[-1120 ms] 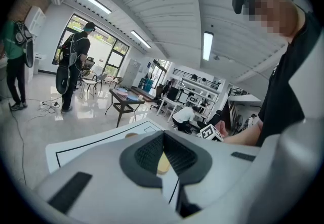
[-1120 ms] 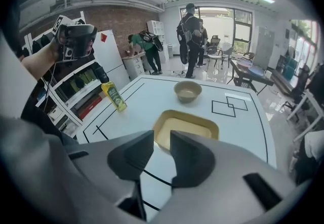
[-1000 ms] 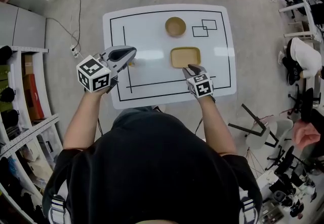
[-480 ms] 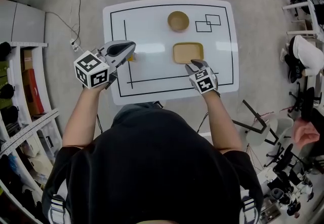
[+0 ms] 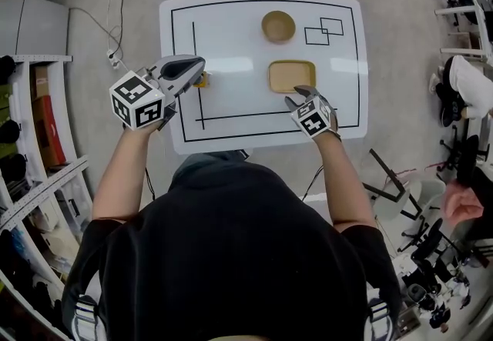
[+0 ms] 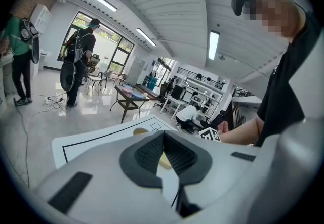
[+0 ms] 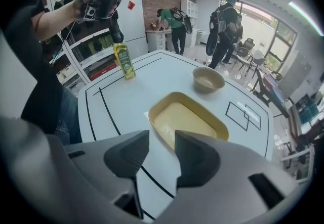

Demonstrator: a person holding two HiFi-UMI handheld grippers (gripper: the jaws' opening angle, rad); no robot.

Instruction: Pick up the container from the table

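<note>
A tan rectangular container (image 5: 292, 76) (image 7: 187, 119) lies on the white table (image 5: 231, 39), right of its middle. My right gripper (image 5: 300, 93) (image 7: 162, 139) points steeply down at the container's near edge. Its jaws have just been opening and stand open, with nothing between them. My left gripper (image 5: 197, 65) (image 6: 163, 134) hovers over the table's left side, well away from the container. Its jaws are shut with nothing held.
A round tan bowl (image 5: 278, 26) (image 7: 208, 80) sits beyond the container. A small yellow-green bottle (image 5: 202, 81) (image 7: 124, 61) stands at the table's left, half hidden by my left gripper. Black lines and two overlapping squares (image 5: 324, 30) mark the tabletop. Shelves (image 5: 31, 139) stand left, people further off.
The right gripper's jaws have spread wider and it has rolled and sunk toward the container's near edge. The left gripper has barely moved.
</note>
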